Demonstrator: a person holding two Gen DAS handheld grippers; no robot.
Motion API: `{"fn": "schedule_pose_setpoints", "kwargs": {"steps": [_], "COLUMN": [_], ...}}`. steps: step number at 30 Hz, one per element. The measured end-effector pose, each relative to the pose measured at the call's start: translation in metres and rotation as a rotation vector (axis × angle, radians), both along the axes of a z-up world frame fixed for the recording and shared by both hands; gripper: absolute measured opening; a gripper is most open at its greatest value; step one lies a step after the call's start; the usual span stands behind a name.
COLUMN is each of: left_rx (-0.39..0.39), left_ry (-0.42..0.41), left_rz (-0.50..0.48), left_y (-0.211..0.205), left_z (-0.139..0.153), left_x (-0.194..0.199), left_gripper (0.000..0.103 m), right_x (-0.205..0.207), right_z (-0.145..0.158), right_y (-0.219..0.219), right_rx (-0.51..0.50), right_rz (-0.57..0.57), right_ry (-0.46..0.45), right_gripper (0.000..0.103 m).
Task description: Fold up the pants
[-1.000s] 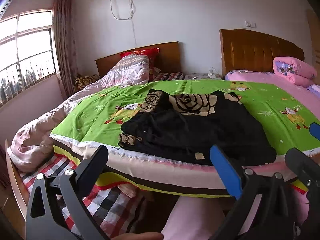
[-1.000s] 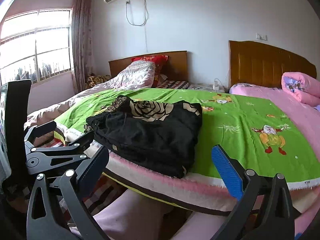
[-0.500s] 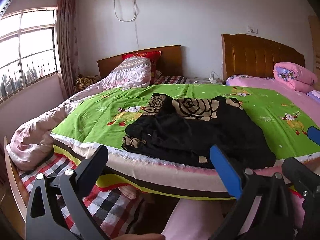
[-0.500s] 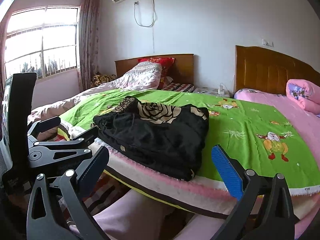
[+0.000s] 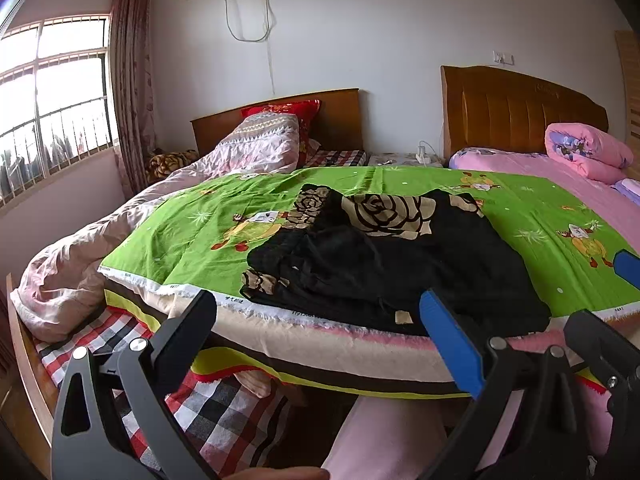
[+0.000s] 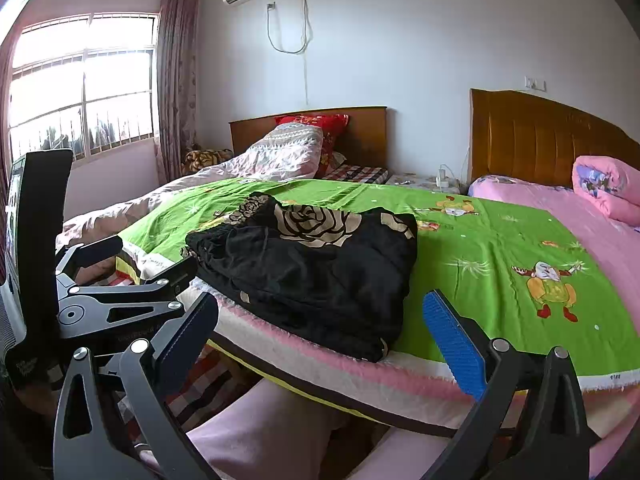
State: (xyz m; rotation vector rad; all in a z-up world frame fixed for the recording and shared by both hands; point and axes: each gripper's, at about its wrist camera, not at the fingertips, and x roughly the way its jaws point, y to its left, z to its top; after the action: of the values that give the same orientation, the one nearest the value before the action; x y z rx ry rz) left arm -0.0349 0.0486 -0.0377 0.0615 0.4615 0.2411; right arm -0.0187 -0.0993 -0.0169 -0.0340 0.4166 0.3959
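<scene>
Black pants (image 5: 384, 264) with a beige rose print lie folded in a compact stack near the front edge of the green cartoon-print sheet (image 5: 192, 236); they also show in the right wrist view (image 6: 312, 264). My left gripper (image 5: 320, 332) is open and empty, held back from the bed's front edge, below the pants. My right gripper (image 6: 324, 332) is open and empty, also back from the bed edge, to the right of the left gripper (image 6: 120, 280), which shows at the left of its view.
A pink quilt (image 5: 80, 264) is heaped on the left bed over a checked sheet (image 5: 224, 412). A pink bed (image 6: 600, 236) with a rolled pink blanket (image 6: 608, 188) lies to the right. The person's pink-clad legs (image 6: 272, 432) are below the grippers.
Both grippers have drawn back and tilted a little; the pants and bed sit slightly lower and farther in both views. The pants have not moved.
</scene>
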Motion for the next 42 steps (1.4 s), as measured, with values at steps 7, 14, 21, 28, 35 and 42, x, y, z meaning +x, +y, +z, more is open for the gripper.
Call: {"fn": "schedule_pose_setpoints", "kwargs": {"steps": [7,14,21,28,35,42], "left_rx": [0.001,0.001,0.001,0.002,0.003,0.002], "left_ry": [0.004,0.004,0.004,0.003,0.002,0.011], "left_rz": [-0.003,-0.002,-0.003,-0.006,-0.011,-0.020], "left_y": [-0.0001,-0.0006,-0.0005,-0.0002,0.0010,0.0029], "left_z": [-0.0013,-0.0018,-0.0016,-0.0040,-0.0063,-0.0069], "left_x": [0.0005,0.0003,0.0005,-0.0006,-0.0018,-0.0008], "left_gripper": [0.102,0.102,0.102,0.102,0.102,0.102], "right_x": [0.0001,0.0001,-0.0003,0.0003,0.0004,0.0001], "right_z": [-0.0002,-0.0010,-0.0031,-0.0031,-0.0035,-0.0040], "right_y": [0.0004,0.0007,0.0012,0.0003,0.0004,0.0007], "right_rx": [0.004,0.005,0.006,0.009,0.010,0.011], "right_rz": [-0.001,0.001,0.005,0.003,0.004,0.005], "right_ry": [0.009,0.013,0.020,0.022,0.024,0.027], "right_gripper": [0.099,0.099,0.099,0.099,0.099,0.099]}}
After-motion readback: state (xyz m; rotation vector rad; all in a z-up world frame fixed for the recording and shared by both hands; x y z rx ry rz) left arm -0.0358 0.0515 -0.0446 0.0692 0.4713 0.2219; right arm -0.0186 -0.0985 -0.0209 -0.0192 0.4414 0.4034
